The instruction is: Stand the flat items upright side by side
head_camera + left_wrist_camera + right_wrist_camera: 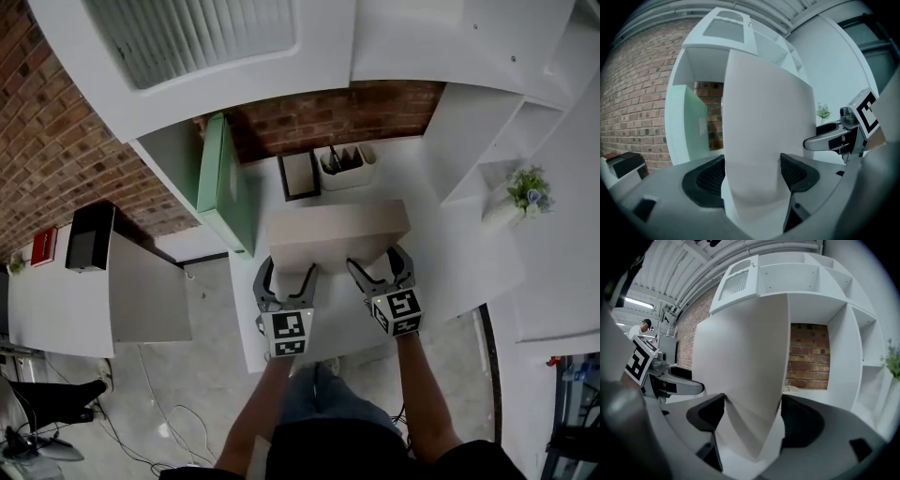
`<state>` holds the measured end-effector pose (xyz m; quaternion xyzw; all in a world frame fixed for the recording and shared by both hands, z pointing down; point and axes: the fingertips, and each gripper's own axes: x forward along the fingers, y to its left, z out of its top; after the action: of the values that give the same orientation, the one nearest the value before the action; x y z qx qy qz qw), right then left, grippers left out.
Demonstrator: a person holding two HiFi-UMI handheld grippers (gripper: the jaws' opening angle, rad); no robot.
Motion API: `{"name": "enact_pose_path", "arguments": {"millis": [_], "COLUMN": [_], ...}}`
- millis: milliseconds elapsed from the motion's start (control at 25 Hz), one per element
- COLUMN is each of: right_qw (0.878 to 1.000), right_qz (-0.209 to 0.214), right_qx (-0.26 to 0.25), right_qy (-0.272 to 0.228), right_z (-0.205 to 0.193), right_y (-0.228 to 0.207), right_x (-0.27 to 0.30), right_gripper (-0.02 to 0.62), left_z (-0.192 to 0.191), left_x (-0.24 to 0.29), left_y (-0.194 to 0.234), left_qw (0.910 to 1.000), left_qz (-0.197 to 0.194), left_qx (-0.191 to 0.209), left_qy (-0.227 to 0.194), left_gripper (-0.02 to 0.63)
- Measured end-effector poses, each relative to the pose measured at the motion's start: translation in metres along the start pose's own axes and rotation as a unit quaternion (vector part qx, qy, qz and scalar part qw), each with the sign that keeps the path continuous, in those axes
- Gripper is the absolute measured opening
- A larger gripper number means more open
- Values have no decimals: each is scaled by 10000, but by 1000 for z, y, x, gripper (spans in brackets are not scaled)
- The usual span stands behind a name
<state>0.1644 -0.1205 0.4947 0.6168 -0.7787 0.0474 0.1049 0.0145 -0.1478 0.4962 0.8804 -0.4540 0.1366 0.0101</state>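
The fingers [704,180] of the left gripper [288,278] stand wide, pressed on both faces of the white box [337,234] at its near left end. The fingers [802,422] of the right gripper [380,269] clamp the near right end likewise. The box stretches away from both sets of fingertips over the white desk [450,258]; I cannot tell whether it rests there. Beyond it, left of the fingertips, a green flat item [223,183] stands upright, and straight ahead are a dark frame [298,175] and a white pen holder [347,169].
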Motion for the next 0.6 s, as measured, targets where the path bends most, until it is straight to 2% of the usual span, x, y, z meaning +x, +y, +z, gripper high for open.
{"name": "enact_pose_path", "arguments": {"millis": [200,600], "right_qw": [9996,9995], "right_qz": [129,236], "right_qx": [-232,-188], "right_qy": [13,45], "right_z": [-1,0], "right_y": [8,11], "right_x": [6,7], "right_gripper": [370,371], "left_z": [-15,-17], "left_x": [-3,-2], "left_y": [5,8], "left_qw": [9996,9996], "left_qz": [10,-263], "left_qx": [-289,-135], "left_qy": [30,-6], "left_gripper": [344,344]}}
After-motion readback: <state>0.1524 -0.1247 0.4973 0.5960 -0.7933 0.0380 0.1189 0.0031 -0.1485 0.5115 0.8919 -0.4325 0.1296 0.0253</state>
